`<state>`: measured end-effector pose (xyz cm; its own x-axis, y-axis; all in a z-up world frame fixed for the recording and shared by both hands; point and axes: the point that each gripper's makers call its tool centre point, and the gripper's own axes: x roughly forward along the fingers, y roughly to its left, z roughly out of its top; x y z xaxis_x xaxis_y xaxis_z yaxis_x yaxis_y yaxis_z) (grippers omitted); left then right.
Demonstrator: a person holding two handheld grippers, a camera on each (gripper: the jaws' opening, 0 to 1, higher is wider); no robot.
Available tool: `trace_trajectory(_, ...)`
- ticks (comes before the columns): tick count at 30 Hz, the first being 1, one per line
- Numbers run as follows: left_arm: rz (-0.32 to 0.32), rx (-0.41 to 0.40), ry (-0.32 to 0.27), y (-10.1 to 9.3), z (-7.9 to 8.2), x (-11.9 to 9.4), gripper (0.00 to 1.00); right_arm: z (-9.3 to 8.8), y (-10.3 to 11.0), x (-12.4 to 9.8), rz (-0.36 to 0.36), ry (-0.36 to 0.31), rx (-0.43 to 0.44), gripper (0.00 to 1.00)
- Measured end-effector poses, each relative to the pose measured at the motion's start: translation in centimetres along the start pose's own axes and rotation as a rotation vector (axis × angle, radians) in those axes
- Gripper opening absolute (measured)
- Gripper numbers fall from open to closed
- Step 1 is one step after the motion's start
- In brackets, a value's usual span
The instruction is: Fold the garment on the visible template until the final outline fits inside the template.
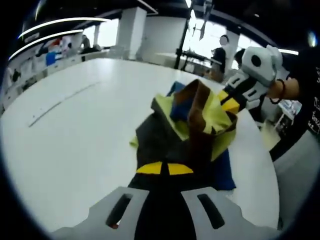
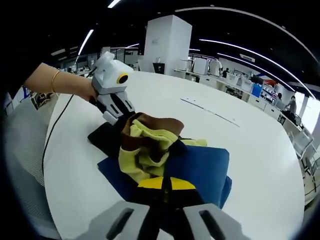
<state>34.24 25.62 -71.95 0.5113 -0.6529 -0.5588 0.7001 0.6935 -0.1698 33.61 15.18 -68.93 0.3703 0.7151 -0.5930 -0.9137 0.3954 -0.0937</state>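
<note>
A bunched garment (image 1: 192,122) in yellow, brown, blue and dark grey lies on the white table (image 1: 75,145). My left gripper (image 1: 165,169) is shut on its dark near edge, the yellow pads pressed together. From the right, the right gripper (image 1: 229,102) pinches the far yellow side. In the right gripper view the garment (image 2: 150,147) is heaped up, with blue cloth spread to the right. There the right gripper (image 2: 166,183) is shut on the near blue and dark fold. The left gripper (image 2: 120,117), held by a hand, bites the far dark edge.
A thin grey line (image 1: 60,102) is marked on the tabletop left of the garment, and also shows as a line (image 2: 210,110) beyond it. The table's edge (image 2: 55,165) curves close by. Desks, a white pillar (image 2: 167,42) and people stand behind.
</note>
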Motion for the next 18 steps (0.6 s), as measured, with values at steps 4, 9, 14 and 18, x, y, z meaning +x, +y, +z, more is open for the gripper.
trace_trajectory(4,0.012,-0.012,0.004,0.2,-0.1,-0.2,0.00,-0.1,0.0,0.1,0.000,-0.004,0.006,0.00)
trace_trajectory(9,0.019,-0.068,-0.006,0.4,-0.2,-1.0,0.00,0.2,-0.2,-0.3,-0.006,-0.013,0.006,0.00)
trace_trajectory(14,0.044,-0.061,0.000,0.4,-0.4,-1.8,0.00,0.3,-0.5,-0.6,-0.014,-0.021,0.007,0.00)
trace_trajectory(18,0.059,-0.055,-0.021,0.5,0.2,-2.5,0.00,0.4,-0.7,-0.9,-0.018,-0.024,0.005,0.00)
